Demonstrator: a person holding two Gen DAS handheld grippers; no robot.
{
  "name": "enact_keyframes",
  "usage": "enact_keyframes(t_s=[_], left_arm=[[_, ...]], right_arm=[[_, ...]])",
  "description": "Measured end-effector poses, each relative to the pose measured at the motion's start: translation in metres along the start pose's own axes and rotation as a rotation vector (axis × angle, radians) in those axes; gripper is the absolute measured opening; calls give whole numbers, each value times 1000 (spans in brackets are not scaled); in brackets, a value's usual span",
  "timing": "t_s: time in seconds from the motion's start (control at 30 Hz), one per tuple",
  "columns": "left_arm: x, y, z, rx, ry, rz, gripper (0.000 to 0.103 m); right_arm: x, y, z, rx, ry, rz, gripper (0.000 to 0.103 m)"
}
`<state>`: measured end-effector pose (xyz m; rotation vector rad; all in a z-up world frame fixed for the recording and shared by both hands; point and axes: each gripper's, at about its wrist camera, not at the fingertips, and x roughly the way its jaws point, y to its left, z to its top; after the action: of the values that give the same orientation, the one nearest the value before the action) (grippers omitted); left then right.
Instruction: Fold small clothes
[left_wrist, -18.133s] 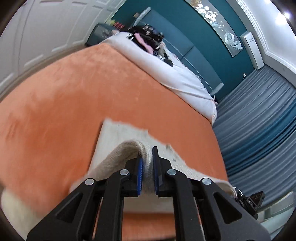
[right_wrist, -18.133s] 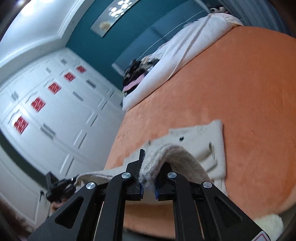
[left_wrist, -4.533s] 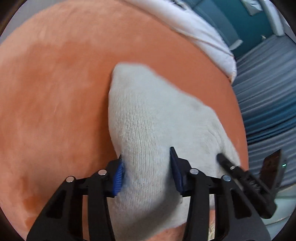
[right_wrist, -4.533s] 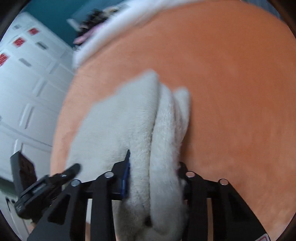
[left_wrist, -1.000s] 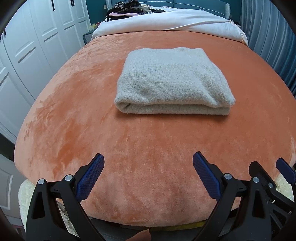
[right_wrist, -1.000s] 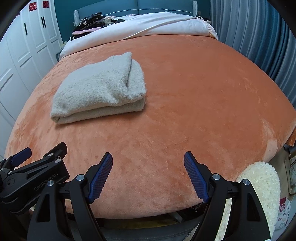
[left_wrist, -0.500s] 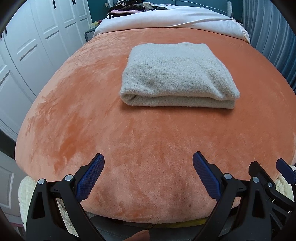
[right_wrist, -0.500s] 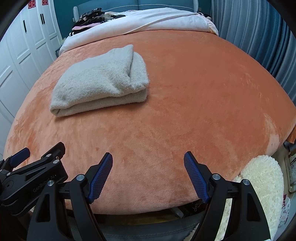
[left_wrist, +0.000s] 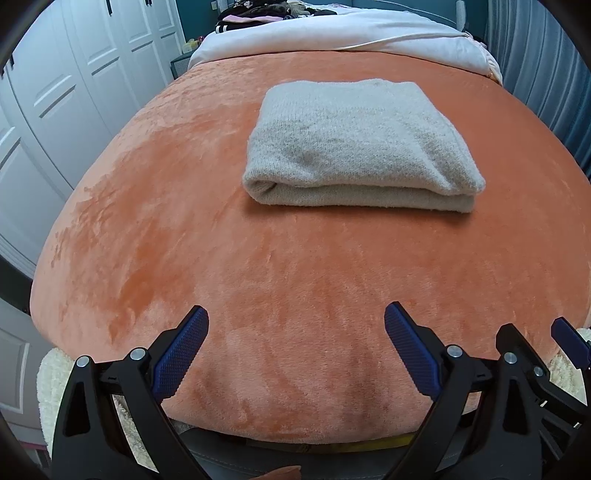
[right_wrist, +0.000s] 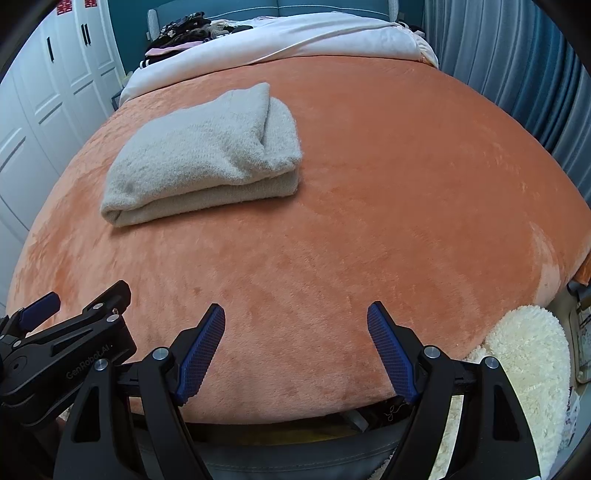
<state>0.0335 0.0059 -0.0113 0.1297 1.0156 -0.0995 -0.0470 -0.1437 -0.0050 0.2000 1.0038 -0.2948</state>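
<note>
A cream knitted garment (left_wrist: 358, 144) lies folded into a thick rectangle on the orange blanket (left_wrist: 221, 240), its rounded fold toward me. In the right wrist view the same folded garment (right_wrist: 203, 155) sits up and to the left. My left gripper (left_wrist: 295, 332) hangs open over the blanket's near edge, well short of the garment, with nothing between its blue pads. My right gripper (right_wrist: 295, 328) is open too, over bare blanket (right_wrist: 369, 221) near the bed's front edge. The left gripper's body (right_wrist: 62, 343) shows at the lower left of the right wrist view.
A white duvet (left_wrist: 332, 33) and a heap of dark clothes (right_wrist: 184, 26) lie at the head of the bed. White wardrobe doors (left_wrist: 55, 92) stand on the left, blue-grey curtains (right_wrist: 517, 74) on the right. A fluffy cream rug (right_wrist: 524, 362) lies below the bed's right corner.
Both grippers have stayed open and almost still. The folded garment sits slightly lower and nearer in both views than a second ago.
</note>
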Motion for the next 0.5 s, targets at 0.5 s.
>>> enact_keyframes(t_s=[0.5], left_arm=[[7,4,-1,-4,15,12,94]], right_arm=[[8,6,0,-4,25,-3,77]])
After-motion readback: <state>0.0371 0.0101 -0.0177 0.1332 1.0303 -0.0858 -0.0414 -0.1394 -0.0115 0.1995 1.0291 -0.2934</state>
